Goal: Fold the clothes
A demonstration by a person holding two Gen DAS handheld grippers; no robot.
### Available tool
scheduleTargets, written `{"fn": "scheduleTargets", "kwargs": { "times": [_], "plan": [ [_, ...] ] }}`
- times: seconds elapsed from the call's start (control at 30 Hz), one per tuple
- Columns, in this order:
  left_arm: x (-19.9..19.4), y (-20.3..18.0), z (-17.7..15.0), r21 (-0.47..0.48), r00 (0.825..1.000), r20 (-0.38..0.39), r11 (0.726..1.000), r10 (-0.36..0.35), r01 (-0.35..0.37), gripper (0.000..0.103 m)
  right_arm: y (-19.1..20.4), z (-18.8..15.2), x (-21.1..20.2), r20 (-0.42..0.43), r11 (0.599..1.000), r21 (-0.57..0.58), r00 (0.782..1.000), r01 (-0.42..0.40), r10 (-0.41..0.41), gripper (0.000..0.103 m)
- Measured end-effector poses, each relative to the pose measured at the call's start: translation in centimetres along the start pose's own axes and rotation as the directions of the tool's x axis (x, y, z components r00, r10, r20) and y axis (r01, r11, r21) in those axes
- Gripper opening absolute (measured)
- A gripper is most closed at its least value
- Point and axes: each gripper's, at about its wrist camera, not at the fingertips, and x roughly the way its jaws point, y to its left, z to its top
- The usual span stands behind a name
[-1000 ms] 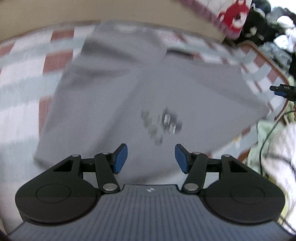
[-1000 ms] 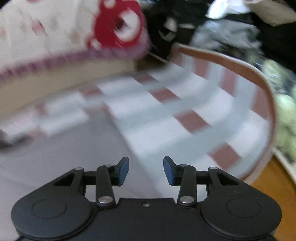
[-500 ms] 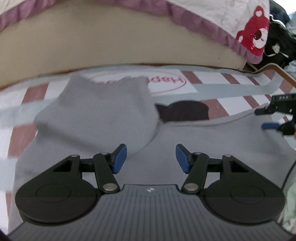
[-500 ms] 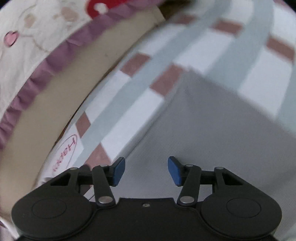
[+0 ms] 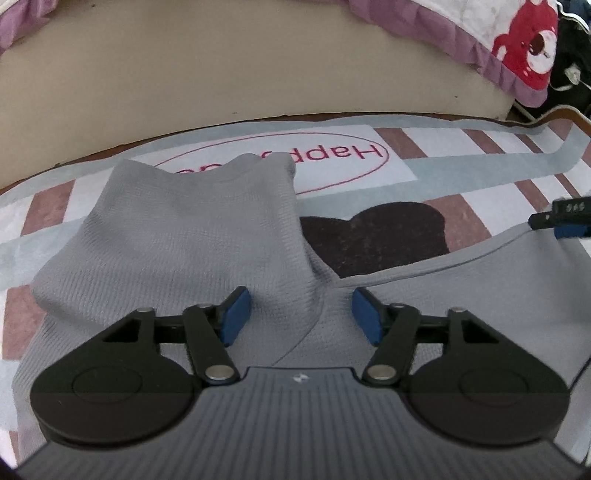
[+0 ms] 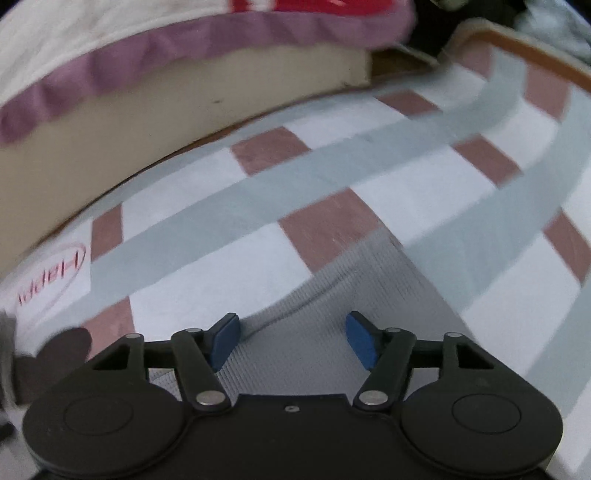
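A grey knit garment lies flat on a checked rug, one sleeve folded up toward the rug's far edge. My left gripper hovers low over the crease where that sleeve meets the body. Its jaws are closing with fabric under the gap, but the blue pads do not press on it. My right gripper is over the garment's far corner, jaws closing slightly, pads apart and clear of the cloth. The right gripper's tip also shows at the right edge of the left wrist view.
The beige side of a bed rises just past the rug, with a purple-frilled quilt hanging over it. A red "Happy" oval and a dark patch are printed on the rug. Dark clutter sits at the far right.
Both grippers have swept forward and down across the garment to its far edge. The left now sits over the sleeve crease, the right over the far corner.
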Motion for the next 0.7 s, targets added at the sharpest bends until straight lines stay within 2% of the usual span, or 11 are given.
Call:
{"fn": "scheduleTargets", "kwargs": {
  "times": [0.07, 0.13, 0.2, 0.37, 0.47, 0.5, 0.53, 0.57, 0.6, 0.63, 0.7],
  "plan": [
    [-0.3, -0.6, 0.2, 0.04, 1.0, 0.022, 0.999, 0.013, -0.014, 0.015, 0.2, 0.0, -0.3, 0.026, 1.0, -0.027, 1.0, -0.008, 0.008, 0.011],
    [-0.7, -1.0, 0.4, 0.061, 0.998, 0.051, 0.998, 0.021, -0.024, 0.007, -0.2, 0.3, -0.9, 0.046, 1.0, -0.002, 0.999, -0.009, 0.009, 0.006],
    [-1.1, -0.9, 0.6, 0.048, 0.996, 0.084, 0.998, 0.027, -0.031, 0.006, -1.4, 0.8, -1.1, 0.083, 0.998, 0.052, 0.996, -0.04, 0.036, 0.005],
    [0.5, 0.4, 0.8, -0.034, 0.997, 0.075, 0.999, -0.009, 0.012, 0.008, -3.8, 1.6, -0.3, 0.113, 0.981, 0.154, 0.988, -0.121, 0.104, 0.005],
    [0.0, 1.4, 1.1, -0.064, 0.995, 0.095, 0.997, -0.029, 0.035, 0.015, -4.7, 1.3, 0.6, 0.105, 0.962, 0.227, 0.986, -0.152, 0.131, 0.006],
    [-0.8, 2.2, 1.3, -0.085, 0.992, 0.121, 0.996, -0.029, 0.039, 0.022, -4.8, 1.3, 0.4, 0.115, 0.961, 0.239, 0.987, -0.137, 0.112, 0.006],
    [-1.6, 3.1, 1.5, -0.101, 0.989, 0.146, 0.994, -0.014, 0.029, 0.035, -4.9, 1.4, 0.2, 0.127, 0.962, 0.248, 0.988, -0.118, 0.088, 0.012],
    [-2.3, 4.0, 1.8, -0.116, 0.985, 0.171, 0.993, 0.002, 0.018, 0.043, -4.8, 1.4, -0.2, 0.138, 0.965, 0.25, 0.989, -0.085, 0.051, 0.02],
    [-2.8, 5.3, 2.0, -0.131, 0.984, 0.177, 0.991, 0.026, -0.003, 0.054, -4.5, 1.5, -0.8, 0.154, 0.965, 0.245, 0.987, -0.093, 0.056, 0.022],
    [-3.3, 6.6, 2.3, -0.146, 0.982, 0.18, 0.989, 0.051, -0.024, 0.055, -4.3, 1.5, -1.3, 0.17, 0.965, 0.239, 0.983, -0.111, 0.071, 0.024],
    [-3.2, 9.8, 2.5, -0.183, 0.988, 0.134, 0.981, 0.082, -0.057, 0.055, -2.7, 1.6, -2.4, 0.199, 0.956, 0.192, 0.963, -0.222, 0.184, 0.026]
  ]
}}
